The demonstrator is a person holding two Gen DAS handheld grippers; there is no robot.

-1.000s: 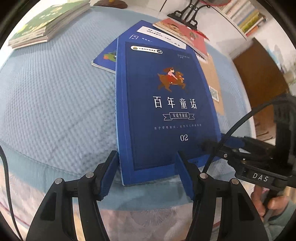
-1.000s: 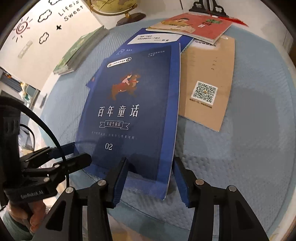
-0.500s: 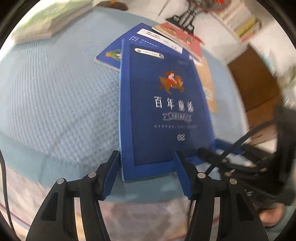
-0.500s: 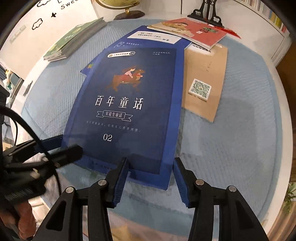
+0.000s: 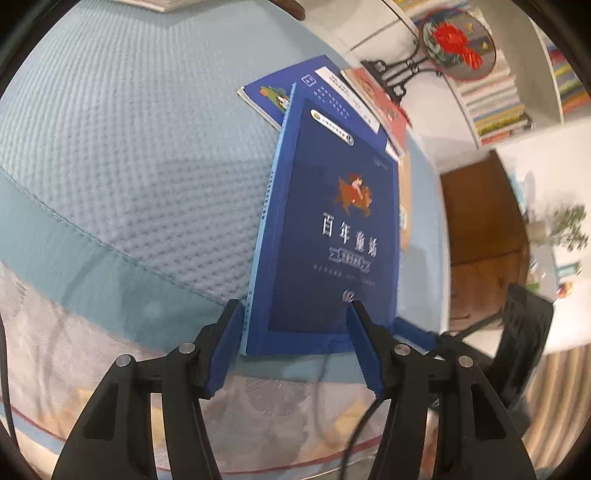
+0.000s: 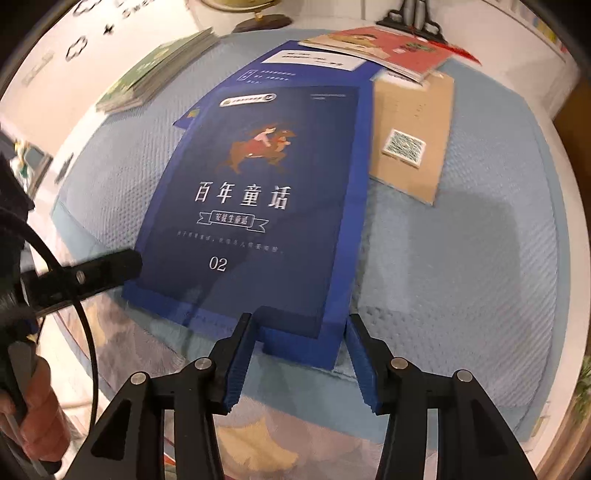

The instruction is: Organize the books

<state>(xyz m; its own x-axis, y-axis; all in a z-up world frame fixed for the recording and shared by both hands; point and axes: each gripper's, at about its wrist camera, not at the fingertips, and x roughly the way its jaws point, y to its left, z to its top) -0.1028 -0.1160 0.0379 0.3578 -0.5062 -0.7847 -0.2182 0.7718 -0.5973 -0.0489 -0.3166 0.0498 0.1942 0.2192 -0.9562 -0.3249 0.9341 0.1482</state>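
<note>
A dark blue book marked "02" (image 5: 332, 229) lies on the light blue quilted table cover, its near edge over the table's front edge. It also shows in the right wrist view (image 6: 255, 206). My left gripper (image 5: 295, 332) is open, its fingers on either side of the book's near left corner. My right gripper (image 6: 299, 339) is open, its fingers astride the book's near right corner. A second blue book (image 6: 295, 62) lies under it, a red book (image 6: 384, 51) and a tan booklet with a QR code (image 6: 413, 136) beside it.
A stack of green books (image 6: 155, 74) lies at the far left by a globe base (image 6: 258, 22). A black stand with a round embroidered fan (image 5: 454, 44) and a bookshelf (image 5: 517, 96) stand behind. A wooden door (image 5: 484, 236) is at the right.
The left view has swung rightward and tilted; the book's near edge now sits between its fingers at an angle. The right gripper has closed in on the book's near corner.
</note>
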